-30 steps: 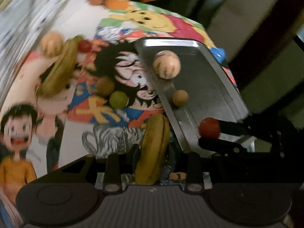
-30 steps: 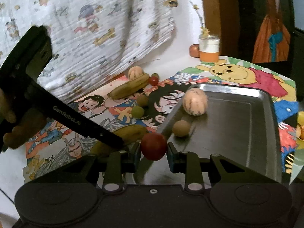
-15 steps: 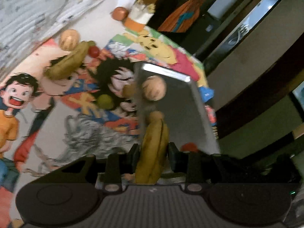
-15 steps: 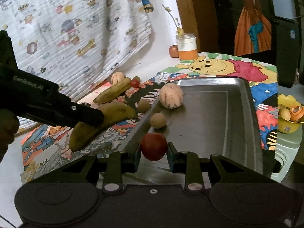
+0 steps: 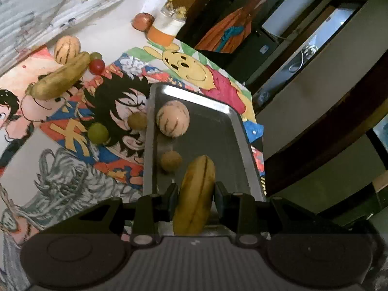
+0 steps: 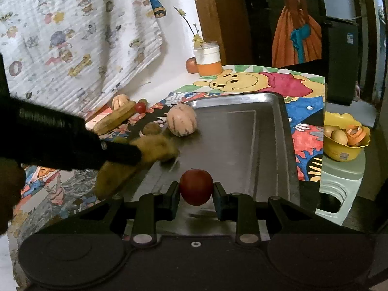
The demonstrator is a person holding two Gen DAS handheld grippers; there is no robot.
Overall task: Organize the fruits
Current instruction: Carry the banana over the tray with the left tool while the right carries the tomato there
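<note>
Gripping a banana [image 5: 195, 194] between both pads, left gripper [image 5: 196, 194] closed on its sides, fruit pointing away along the fingers, hanging over the near end of the metal tray [image 5: 232, 131]. Same banana in the right wrist view [image 6: 143, 156], clamped at the tip of the dark left tool, crossing the tray's left rim. Clamped tight too on the other side: right gripper [image 6: 196, 191] squeezing a red round fruit [image 6: 196, 186], pads pressed on both flanks, held above the tray floor [image 6: 242, 140] near its front edge. Already in the tray: a pale striped melon-like fruit [image 5: 172, 118] toward the far left corner, and a small brown round fruit [image 5: 171, 160] closer in, just beside the left wall. Out on the cartoon-printed cloth [image 5: 72, 174]: a brownish round fruit [image 5: 137, 120] right against the tray's outer wall, a green round fruit [image 5: 98, 133] just beside it. Farther back, a second banana [image 5: 60, 78] lying loose, a second striped fruit [image 5: 66, 49] at its far end, a small red fruit [image 5: 97, 66] and a small green one [image 5: 95, 55] touching its tip. At the table's back edge, a white-and-orange jar [image 5: 167, 28] with a reddish fruit [image 5: 143, 21] beside it. Off to the right of the table, a yellow bowl [image 6: 344, 150] holding bits of produce.
</note>
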